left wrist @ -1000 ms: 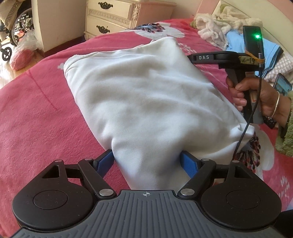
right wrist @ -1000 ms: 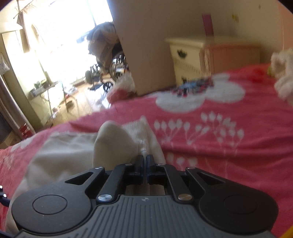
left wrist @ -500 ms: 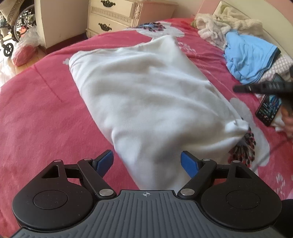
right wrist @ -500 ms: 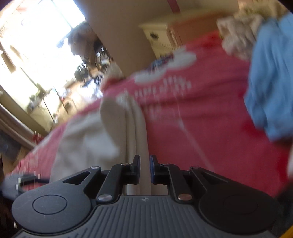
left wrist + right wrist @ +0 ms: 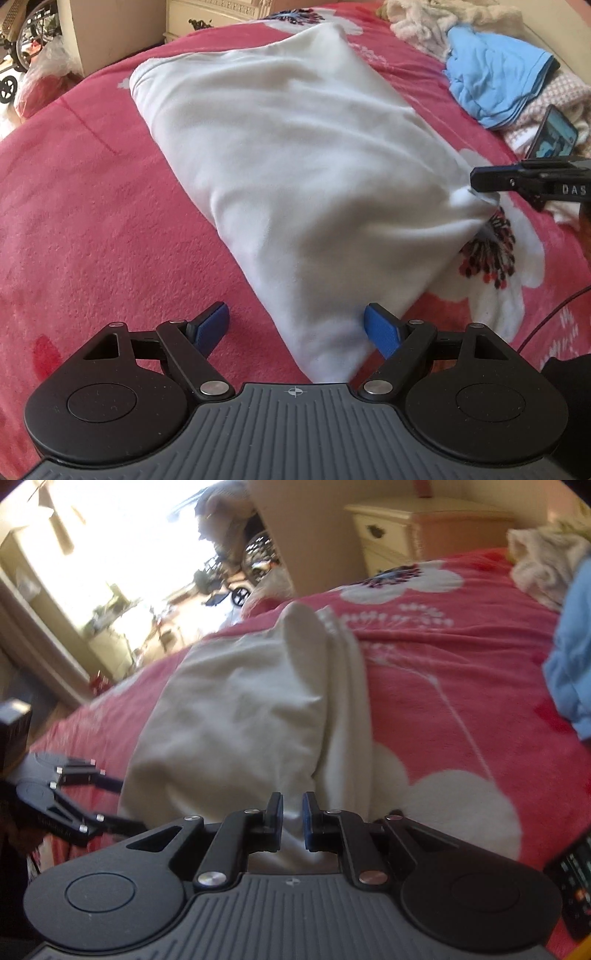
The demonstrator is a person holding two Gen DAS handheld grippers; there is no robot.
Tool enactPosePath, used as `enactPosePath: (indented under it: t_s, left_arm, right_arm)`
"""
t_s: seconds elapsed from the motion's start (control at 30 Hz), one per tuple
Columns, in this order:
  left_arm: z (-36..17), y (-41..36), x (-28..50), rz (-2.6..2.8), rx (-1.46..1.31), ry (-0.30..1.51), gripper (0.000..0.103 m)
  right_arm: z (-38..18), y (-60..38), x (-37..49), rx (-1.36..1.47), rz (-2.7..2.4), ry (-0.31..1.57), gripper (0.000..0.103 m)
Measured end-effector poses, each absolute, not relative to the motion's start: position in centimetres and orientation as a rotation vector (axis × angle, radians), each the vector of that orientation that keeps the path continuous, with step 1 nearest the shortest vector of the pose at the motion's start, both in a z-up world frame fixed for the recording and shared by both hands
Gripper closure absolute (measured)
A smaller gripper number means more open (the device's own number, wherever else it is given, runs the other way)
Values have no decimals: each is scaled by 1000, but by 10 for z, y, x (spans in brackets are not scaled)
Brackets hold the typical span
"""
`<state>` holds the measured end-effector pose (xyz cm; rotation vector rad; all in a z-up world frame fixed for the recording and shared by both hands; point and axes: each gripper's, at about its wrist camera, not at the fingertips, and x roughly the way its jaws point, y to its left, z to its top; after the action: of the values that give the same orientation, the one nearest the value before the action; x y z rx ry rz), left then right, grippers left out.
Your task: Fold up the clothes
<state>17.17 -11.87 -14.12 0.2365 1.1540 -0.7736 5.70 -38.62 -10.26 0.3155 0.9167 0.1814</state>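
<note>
- The white cloth lies on the pink bed. It is folded into a long, fat shape that runs from the near side to the far side.
- The left gripper is wide open. The near end of the cloth sits between its blue pads, but they are not squeezing it.
- The right gripper has only a small gap between its pads. Its tip is at the cloth's right corner, which pokes up a bit. I think it is not pinching the cloth.
- The next fold looks like bringing the near end over to the far end.
- To do it well, each gripper should grab one near corner and catch all the layers, not just the top one.
- Lift both corners together and keep them level, so the edge stays straight.
- Lay the near edge right on the far edge, then let go gently.
- The cloth is soft and puffy. It may slip or bunch up, so go slowly.
- Keep away from the blue clothes and the phone on the right.
</note>
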Motion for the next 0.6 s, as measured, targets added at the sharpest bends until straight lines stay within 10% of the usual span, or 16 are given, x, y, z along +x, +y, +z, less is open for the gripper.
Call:
enactPosePath:
  t_s: [0.5,0.6]
  left_arm:
    - [-147,-122,167,-770,277,1143,22]
    - [-146,-122,167,-769,284,1141,22]
  right_arm:
    - [-112,-399,73,380,205,940,75]
    - [-115,-394,78,353,237,917,99]
